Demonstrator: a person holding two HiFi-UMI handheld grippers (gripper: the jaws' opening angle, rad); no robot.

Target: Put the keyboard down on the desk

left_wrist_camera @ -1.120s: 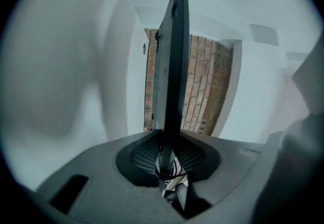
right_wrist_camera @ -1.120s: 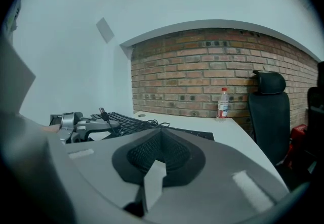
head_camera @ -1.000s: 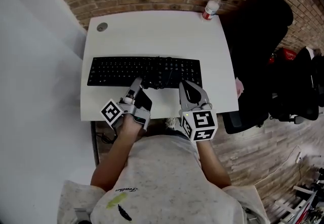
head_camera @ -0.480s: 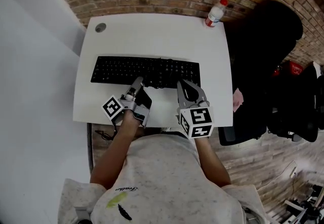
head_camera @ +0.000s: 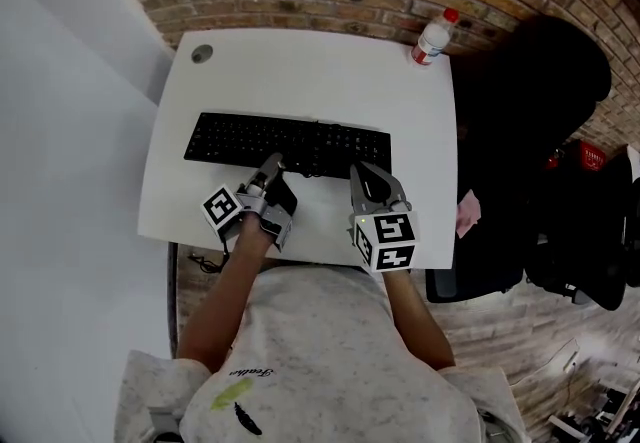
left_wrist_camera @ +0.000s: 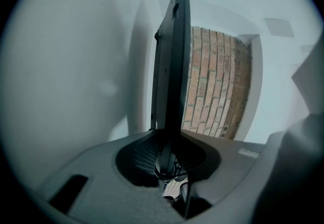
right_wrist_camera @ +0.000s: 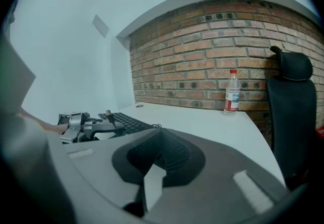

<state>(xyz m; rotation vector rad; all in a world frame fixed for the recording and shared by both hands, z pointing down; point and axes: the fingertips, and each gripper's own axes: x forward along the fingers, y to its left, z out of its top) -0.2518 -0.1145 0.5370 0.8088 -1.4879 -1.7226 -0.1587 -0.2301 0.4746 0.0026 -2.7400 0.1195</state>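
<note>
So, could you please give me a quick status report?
Left gripper clamped on keyboard. Right gripper shut, empty. Keyboard level over desk. Bottle well clear.

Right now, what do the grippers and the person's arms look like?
The left gripper and the right gripper are both grey, with tapered jaws and dark ribbed pads inside. Each carries a white cube with black square markers. The person wears a light speckled T-shirt with short sleeves.

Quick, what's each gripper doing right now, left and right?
The left hand-held gripper is closed on the edge of the keyboard.
The right hand-held gripper is closed, holding nothing.
</note>
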